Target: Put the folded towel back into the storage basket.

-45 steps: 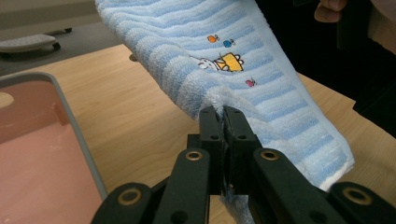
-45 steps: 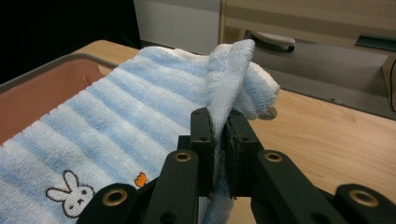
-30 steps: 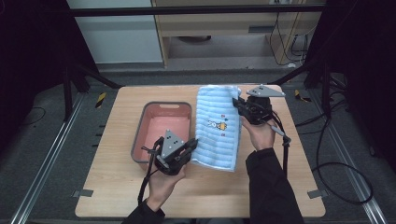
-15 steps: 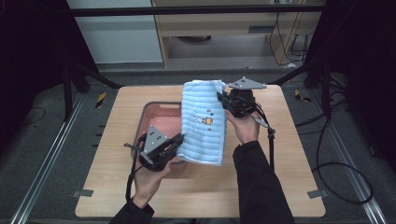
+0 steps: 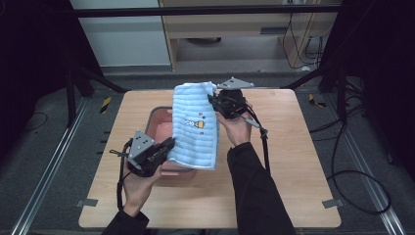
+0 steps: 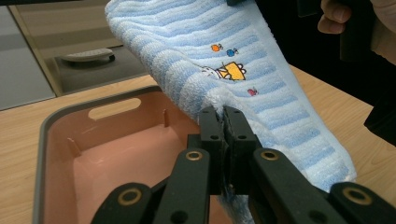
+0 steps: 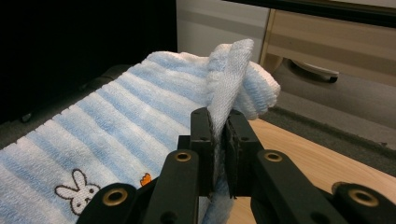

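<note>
Above the pink bin (image 5: 161,122), a blue striped towel (image 5: 198,127) hangs stretched between two grippers. The left gripper (image 5: 164,147) is clamped tight on the towel's near edge, just over the bin's front rim; the right gripper (image 5: 215,100) pinches a far corner, jaws closed on the cloth. This looks like carrying the towel toward the bin, so lowering both ends together seems next. Bare table (image 5: 293,161) lies open on the right.
</note>
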A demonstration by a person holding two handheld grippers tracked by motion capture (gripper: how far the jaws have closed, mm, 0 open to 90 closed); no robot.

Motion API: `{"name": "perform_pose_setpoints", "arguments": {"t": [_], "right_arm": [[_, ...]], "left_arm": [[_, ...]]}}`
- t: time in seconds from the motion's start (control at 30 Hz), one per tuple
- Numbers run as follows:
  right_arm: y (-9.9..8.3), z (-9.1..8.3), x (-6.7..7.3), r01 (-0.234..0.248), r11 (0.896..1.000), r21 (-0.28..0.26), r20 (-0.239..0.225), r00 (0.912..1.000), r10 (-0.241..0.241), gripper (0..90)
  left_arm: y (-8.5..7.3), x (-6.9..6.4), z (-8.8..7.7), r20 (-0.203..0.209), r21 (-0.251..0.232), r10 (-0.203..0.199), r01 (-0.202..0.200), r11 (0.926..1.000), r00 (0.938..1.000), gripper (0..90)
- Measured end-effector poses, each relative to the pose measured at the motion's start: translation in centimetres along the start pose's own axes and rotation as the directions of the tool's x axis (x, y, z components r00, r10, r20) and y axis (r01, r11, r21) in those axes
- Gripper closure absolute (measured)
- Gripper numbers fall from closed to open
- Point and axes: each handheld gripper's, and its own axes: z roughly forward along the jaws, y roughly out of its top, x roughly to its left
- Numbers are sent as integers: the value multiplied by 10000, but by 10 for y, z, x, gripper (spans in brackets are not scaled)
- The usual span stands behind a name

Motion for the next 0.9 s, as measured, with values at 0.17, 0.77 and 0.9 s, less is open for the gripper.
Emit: {"name": "perform_pose_setpoints", "arguments": {"t": [0.17, 0.77, 0.9], "right_arm": [[1, 12, 5, -12, 10000, -22, -128, 9999, 12, 834], [5, 38, 15, -291, 9994, -172, -362, 9989, 284, 833], [7, 45, 20, -305, 9993, -213, -421, 9987, 296, 833]], "left_arm": [[-1, 11, -2, -194, 39, -61, 62, 10000, 9998, 873], [-5, 33, -5, -820, 97, -136, 145, 9998, 9965, 872], [-7, 40, -5, -995, 105, -209, 221, 9997, 9948, 873]]}}
